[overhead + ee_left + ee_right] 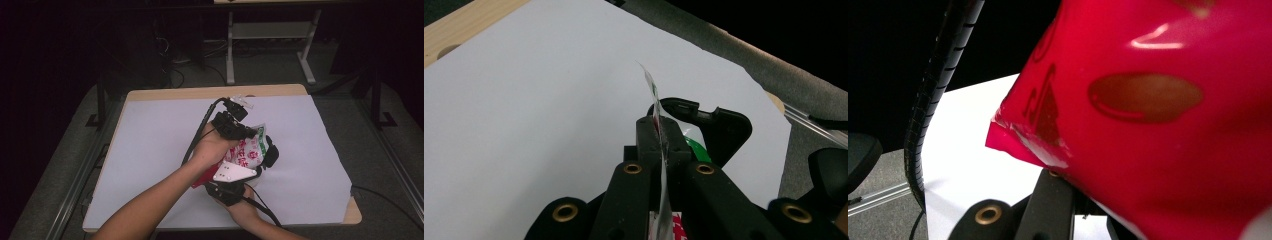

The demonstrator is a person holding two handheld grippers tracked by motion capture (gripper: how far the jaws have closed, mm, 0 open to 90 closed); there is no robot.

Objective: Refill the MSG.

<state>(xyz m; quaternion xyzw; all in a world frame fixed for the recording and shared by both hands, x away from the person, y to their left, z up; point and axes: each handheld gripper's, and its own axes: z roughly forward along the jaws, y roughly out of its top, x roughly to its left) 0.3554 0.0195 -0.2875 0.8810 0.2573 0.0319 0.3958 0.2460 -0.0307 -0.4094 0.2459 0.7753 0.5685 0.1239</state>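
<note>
High view: left gripper [239, 131] and right gripper [240, 177] both clamp the snack bag [247, 150] over the table [150, 150]; likely mid-tear, next pull apart.

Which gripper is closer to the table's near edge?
Right: the right gripper holds the snack bag just inside the table's near edge; the left gripper grips it farther in, mid-table.

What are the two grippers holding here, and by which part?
Both hold one red and white snack bag. The left gripper pinches its thin sealed edge; the right gripper grips it near a red corner seam.
</note>
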